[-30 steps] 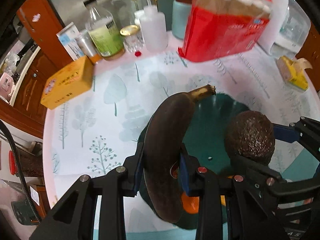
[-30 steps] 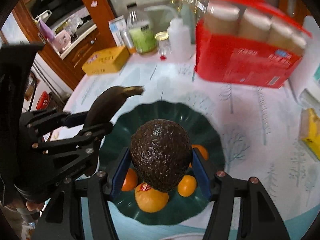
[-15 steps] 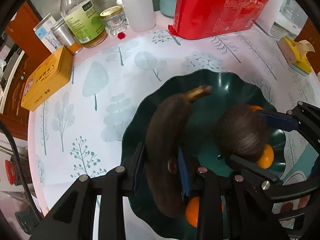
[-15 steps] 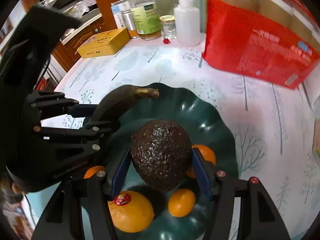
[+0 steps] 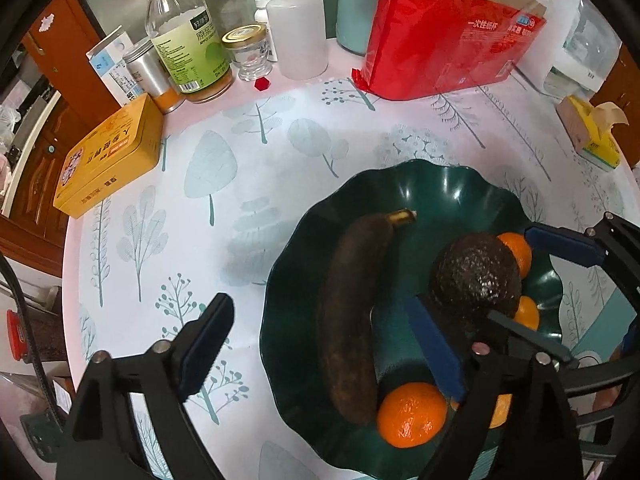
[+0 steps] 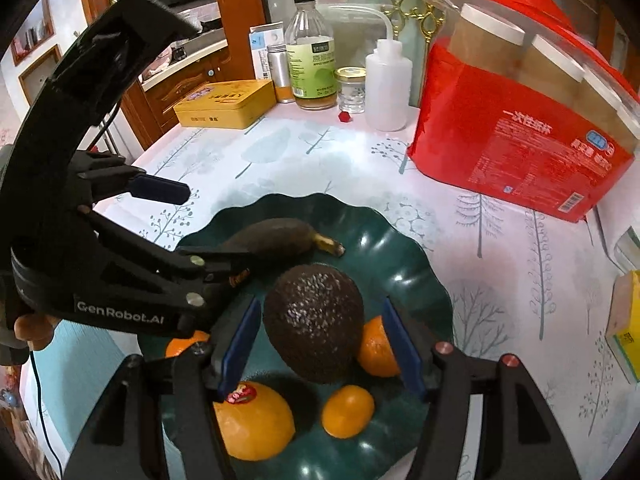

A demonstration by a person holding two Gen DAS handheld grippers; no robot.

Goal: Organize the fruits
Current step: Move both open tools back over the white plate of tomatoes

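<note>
Both fruits look just delivered to the green scalloped plate (image 5: 424,184), so the step in hand appears to be the release. The left hand-held gripper (image 5: 320,344) stands spread wide, one finger out over the table (image 5: 160,208) on the plate's near-left side, the other above the plate's middle, and the blackened banana (image 5: 352,312) lies free between them along the plate's left half, stem pointing away. The right hand-held gripper (image 6: 322,344) is parted too — its blue pads sit just off either flank of the dark avocado (image 6: 314,320), which seems to rest among the citrus near the plate's centre, though whether a pad is touching it I cannot tell. Next, I would judge, both tools need to lift straight back without nudging anything, then look for any fruit left off the plate. The count on the plate: one banana, one avocado, and four orange citrus fruits visible, among them a larger stickered orange (image 6: 254,424) at the plate's near edge.
</note>
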